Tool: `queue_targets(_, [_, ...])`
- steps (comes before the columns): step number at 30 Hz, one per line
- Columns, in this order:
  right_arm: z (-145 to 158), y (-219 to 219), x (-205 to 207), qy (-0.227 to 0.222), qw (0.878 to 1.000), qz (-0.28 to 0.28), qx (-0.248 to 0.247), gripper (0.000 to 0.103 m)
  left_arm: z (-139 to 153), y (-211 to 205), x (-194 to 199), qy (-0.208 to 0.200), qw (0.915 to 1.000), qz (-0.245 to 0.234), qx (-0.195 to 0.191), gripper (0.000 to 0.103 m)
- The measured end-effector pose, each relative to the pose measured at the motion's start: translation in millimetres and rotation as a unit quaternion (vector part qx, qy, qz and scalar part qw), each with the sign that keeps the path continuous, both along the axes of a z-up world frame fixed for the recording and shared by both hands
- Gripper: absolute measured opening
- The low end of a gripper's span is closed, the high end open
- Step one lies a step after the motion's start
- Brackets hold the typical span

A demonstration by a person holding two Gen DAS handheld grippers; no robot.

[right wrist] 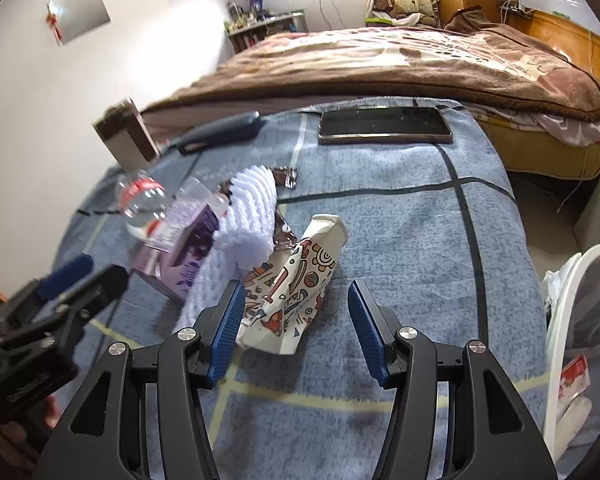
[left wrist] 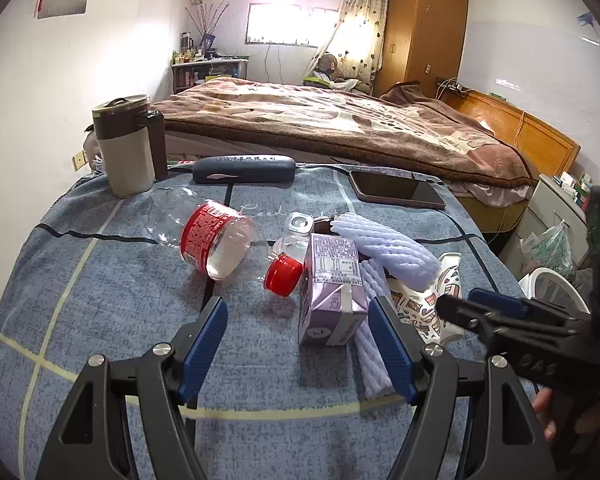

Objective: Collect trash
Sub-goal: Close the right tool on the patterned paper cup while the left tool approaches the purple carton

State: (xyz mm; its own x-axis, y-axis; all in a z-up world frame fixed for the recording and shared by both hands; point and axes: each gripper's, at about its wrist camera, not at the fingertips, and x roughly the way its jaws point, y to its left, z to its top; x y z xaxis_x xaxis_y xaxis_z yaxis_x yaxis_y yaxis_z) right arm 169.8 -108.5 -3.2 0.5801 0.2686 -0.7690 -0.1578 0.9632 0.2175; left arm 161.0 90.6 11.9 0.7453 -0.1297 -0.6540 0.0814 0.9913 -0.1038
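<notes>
Trash lies on a blue-grey cloth (left wrist: pixel 100 292): an empty clear bottle (left wrist: pixel 216 236) with red label and cap, a purple drink carton (left wrist: pixel 332 288), white foam netting (left wrist: pixel 384 248) and a crushed patterned paper cup (right wrist: pixel 296 284). My left gripper (left wrist: pixel 300 332) is open just short of the carton, which stands between its fingertips' line. My right gripper (right wrist: pixel 296 312) is open, its fingers either side of the cup's near end. A foil wrapper (right wrist: pixel 286 176) lies under the netting (right wrist: pixel 248 216). The carton (right wrist: pixel 184 248) and bottle (right wrist: pixel 144 196) show at left in the right wrist view.
A phone (left wrist: pixel 396 190), a dark glasses case (left wrist: pixel 244 170) and a beige-brown mug (left wrist: pixel 126 148) sit at the cloth's far side. A bed (left wrist: pixel 340 124) lies beyond. A white mesh bin (right wrist: pixel 572 320) holding trash stands to the right.
</notes>
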Motion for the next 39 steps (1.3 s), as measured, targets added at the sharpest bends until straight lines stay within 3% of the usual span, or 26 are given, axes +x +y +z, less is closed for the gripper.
queue_targets(4, [-4.9, -0.3, 2.6, 0.004, 1.0, -0.006, -0.009, 0.055, -2.4, -2.3, 8.0, 0.006, 0.9999, -0.006, -0.009, 0.075])
queue_targets(6, [-5.0, -1.2, 2.1, 0.002, 1.0, -0.006, -0.013, 0.046, -4.9, -4.5, 11.7, 0.012, 0.9999, -0.009, -0.008, 0.075])
queue_targets(8, [-5.3, -2.3, 1.3, 0.001, 1.0, -0.007, -0.02, 0.028, -5.7, -6.4, 14.1, 0.013, 0.9998, -0.012, -0.008, 0.075])
queue_targets(10, [-5.7, -3.5, 1.5, 0.001, 1.0, -0.007, -0.023, 0.02, -6.9, -8.8, 17.1, 0.016, 0.9997, -0.015, -0.007, 0.075])
queue_targets(26, [-4.6, -31.1, -0.2, -0.014, 0.999, -0.045, -0.027, 0.02, -18.9, -26.0, 35.9, 0.026, 0.9992, -0.013, 0.026, 0.074])
queue_targets(35, [-4.7, -30.9, -0.1, -0.019, 0.999, -0.043, -0.028, 0.02, -24.4, -31.1, 44.1, 0.031, 0.9989, -0.019, 0.03, 0.063])
queue_targets(39, [-5.4, -31.7, -0.4, -0.018, 0.999, -0.043, -0.026, 0.02, -27.0, -32.2, 46.2, 0.035, 0.9987, -0.027, 0.026, 0.049])
